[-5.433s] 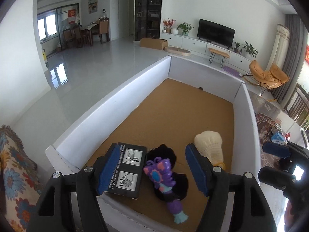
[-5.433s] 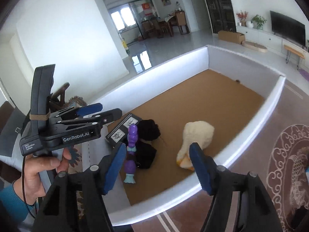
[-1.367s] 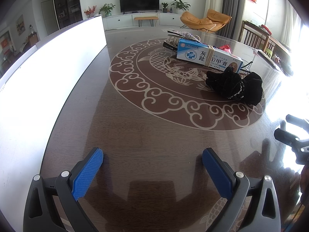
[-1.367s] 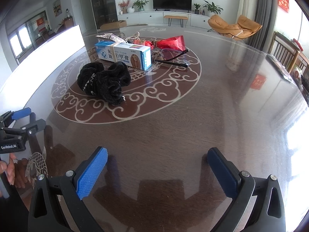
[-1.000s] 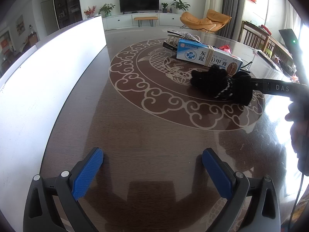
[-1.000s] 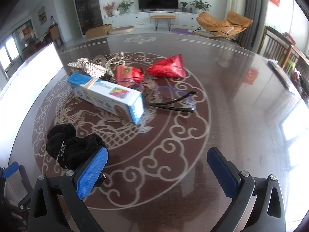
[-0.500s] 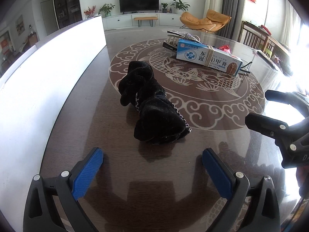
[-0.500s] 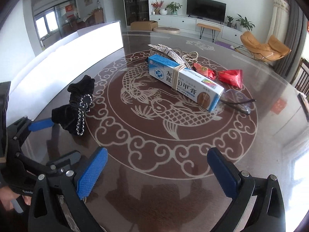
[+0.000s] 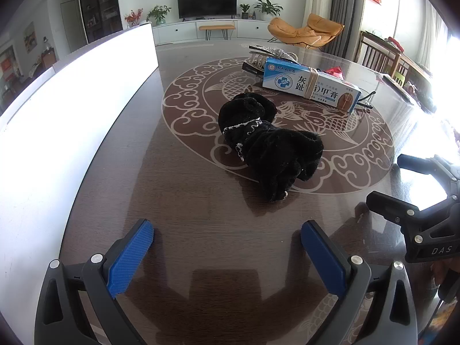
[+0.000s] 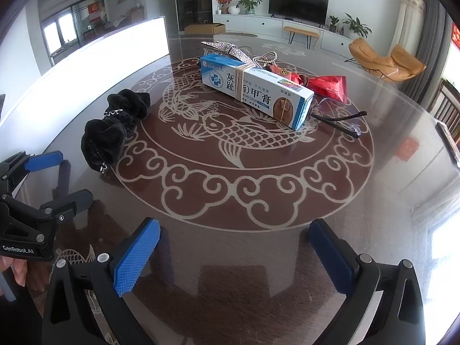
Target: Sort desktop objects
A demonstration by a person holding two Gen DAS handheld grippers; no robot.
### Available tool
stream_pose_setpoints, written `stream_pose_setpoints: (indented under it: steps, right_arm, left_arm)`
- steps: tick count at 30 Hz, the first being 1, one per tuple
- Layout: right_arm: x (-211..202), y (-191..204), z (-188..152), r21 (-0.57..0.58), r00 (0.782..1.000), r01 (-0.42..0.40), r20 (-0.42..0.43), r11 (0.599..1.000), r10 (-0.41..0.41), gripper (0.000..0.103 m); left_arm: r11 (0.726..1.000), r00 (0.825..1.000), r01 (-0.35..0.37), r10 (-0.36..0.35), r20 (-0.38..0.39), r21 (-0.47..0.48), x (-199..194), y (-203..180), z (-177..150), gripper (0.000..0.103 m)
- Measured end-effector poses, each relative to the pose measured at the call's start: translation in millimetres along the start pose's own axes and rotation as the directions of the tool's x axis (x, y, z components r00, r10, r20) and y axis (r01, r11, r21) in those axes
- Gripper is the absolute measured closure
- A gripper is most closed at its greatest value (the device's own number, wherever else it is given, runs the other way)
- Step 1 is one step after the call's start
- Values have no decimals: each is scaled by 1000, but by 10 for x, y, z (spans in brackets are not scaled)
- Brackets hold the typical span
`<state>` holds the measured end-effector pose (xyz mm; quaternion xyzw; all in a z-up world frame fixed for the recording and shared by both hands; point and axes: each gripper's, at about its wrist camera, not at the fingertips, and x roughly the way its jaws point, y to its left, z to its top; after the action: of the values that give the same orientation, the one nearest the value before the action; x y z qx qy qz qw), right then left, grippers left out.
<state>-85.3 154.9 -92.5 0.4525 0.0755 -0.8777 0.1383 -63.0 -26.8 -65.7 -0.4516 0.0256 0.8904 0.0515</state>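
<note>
Both tongs, left point(image 9: 227, 244) and right point(image 10: 234, 244), stood wide and held nothing at the bottom of their frames; a black scrunchie point(image 9: 267, 141) lay mid-frame on the surface point(image 9: 201, 215).

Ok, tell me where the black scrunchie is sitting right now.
The black scrunchie lies on the table's fish-pattern ring, just ahead of the open left gripper, on the near side of the blue-and-white box.
</note>
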Motion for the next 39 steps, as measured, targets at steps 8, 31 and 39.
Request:
stream_pose_setpoints:
  steps: [8, 31, 39]
  right_arm:
    - [3, 7, 1, 0, 1000, 1, 0, 1000, -1, 0]
    - [3, 15, 0, 1, 1000, 0, 0, 1000, 0, 0]
    - [-25, -122, 659, -240, 994, 94, 68, 966, -80, 0]
  left_arm:
    - [1000, 1000, -2, 2, 1, 0, -14, 1, -10, 0]
    - [1000, 1000, -1, 1, 1, 1, -11, 7, -9, 0]
    - [1000, 1000, 2, -2, 1, 0, -29, 23, -10, 0]
